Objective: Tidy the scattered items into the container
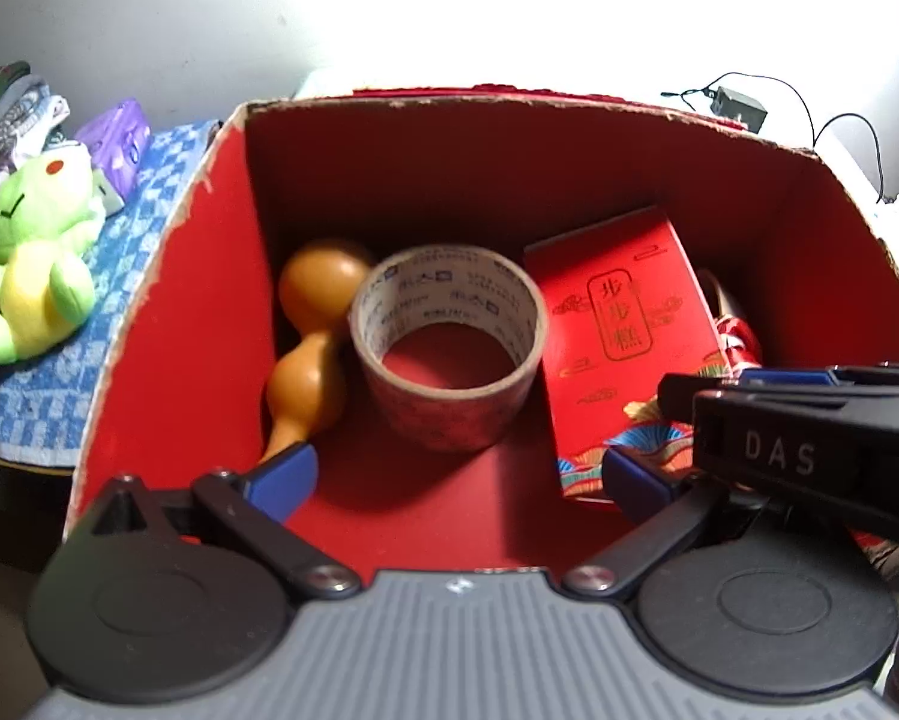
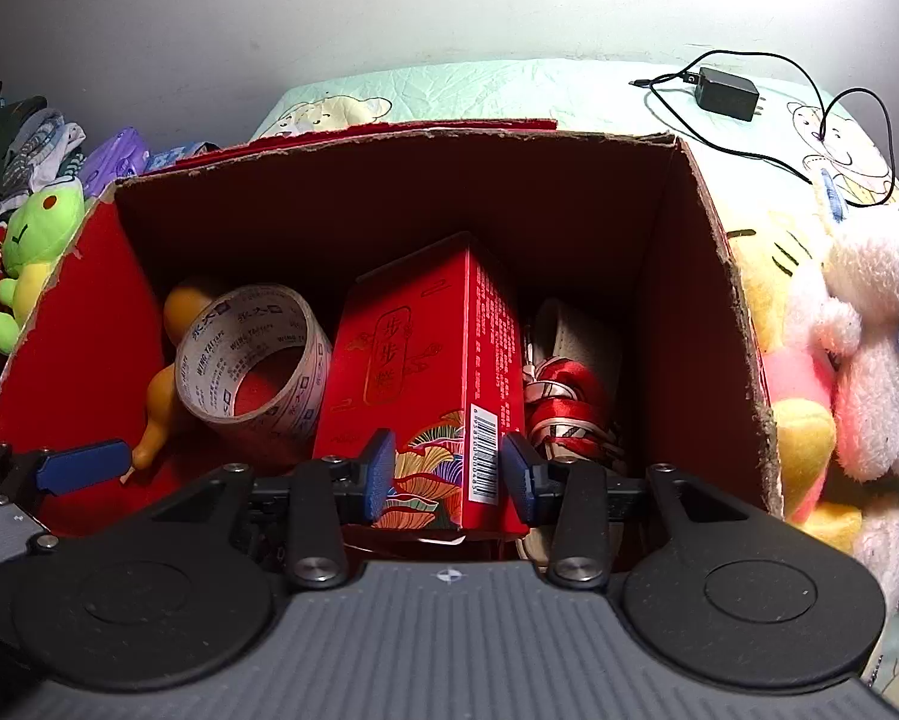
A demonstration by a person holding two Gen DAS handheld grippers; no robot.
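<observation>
- Red carton (image 2: 713,324): holds tape roll (image 1: 449,348), gourd (image 1: 311,330), red packet box (image 2: 425,372).
- Left tool (image 1: 455,474): spread wide, empty, tape roll beyond.
- Right tool (image 2: 449,474): parted, flanking packet box, not pressing.
- Green plush (image 1: 29,258): left, outside carton.

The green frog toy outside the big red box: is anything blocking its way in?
Nothing visible does. The green frog toy lies beside the box's left wall; the box is open-topped, with bare floor before the tape roll.
</observation>
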